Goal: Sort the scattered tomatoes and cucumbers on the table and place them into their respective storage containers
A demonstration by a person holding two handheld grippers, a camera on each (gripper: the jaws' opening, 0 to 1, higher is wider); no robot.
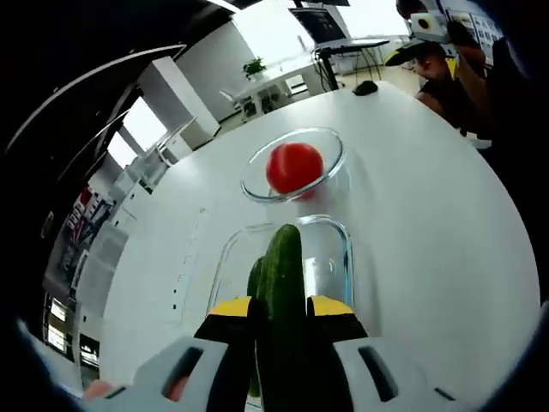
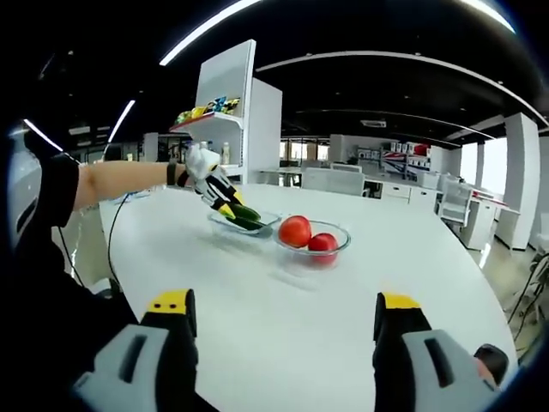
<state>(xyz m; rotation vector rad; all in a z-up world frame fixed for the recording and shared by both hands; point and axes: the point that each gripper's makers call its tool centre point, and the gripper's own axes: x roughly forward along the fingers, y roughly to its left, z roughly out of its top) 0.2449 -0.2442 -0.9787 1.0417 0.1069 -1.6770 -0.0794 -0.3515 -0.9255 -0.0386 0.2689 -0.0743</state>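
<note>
The left tongs [image 1: 281,319] were pinching a cucumber [image 1: 284,283] between their yellow-tipped jaws, holding it lengthwise over the clear rectangular glass dish [image 1: 339,236] on the white surface [image 1: 429,223]. A second cucumber [image 1: 256,279] lay in that dish, just beside the held one. Beyond it stood the round glass bowl [image 1: 330,163] with a tomato [image 1: 294,166] in it; the right gripper view showed two tomatoes [image 2: 306,235] there, touching each other.

By its look the cucumber was stiff, fairly heavy for its size, and smooth-skinned, so it could slip or swing if held near one end; a hold around its middle seemed safest. The glass dish was hard and breakable, which argued for lowering the cucumber gently instead of dropping it.

The right tongs [image 2: 286,319] were spread wide with nothing between them, above bare surface near the bowl.

The jaws covered the cucumber's near end, so how far along it was gripped could not be told. Whether its far tip touched the dish was unclear. In the right gripper view the left tongs [image 2: 230,209] and dish [image 2: 244,225] were small, and the cucumbers there were hard to tell apart.
</note>
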